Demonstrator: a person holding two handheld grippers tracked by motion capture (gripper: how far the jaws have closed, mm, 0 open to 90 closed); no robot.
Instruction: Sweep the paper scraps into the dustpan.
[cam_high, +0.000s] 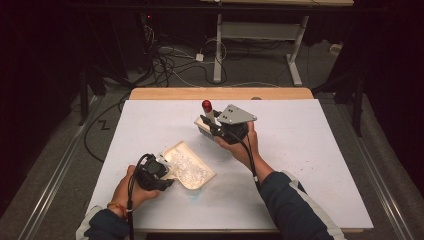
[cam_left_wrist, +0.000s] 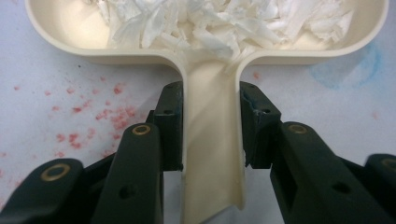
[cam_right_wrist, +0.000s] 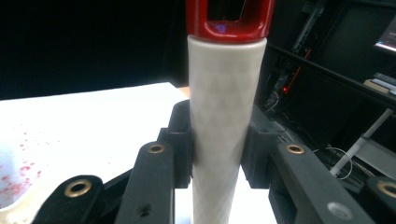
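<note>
On the white table, the left gripper has its jaws clamped on the handle of a cream dustpan, one pad pressed against each side. The pan lies flat at the near left of the table and holds a heap of white shreds. Faint red specks mark the table beside it. Further right and farther back, the right gripper is closed around a brush by its white, red-capped handle, lifted above the table.
</note>
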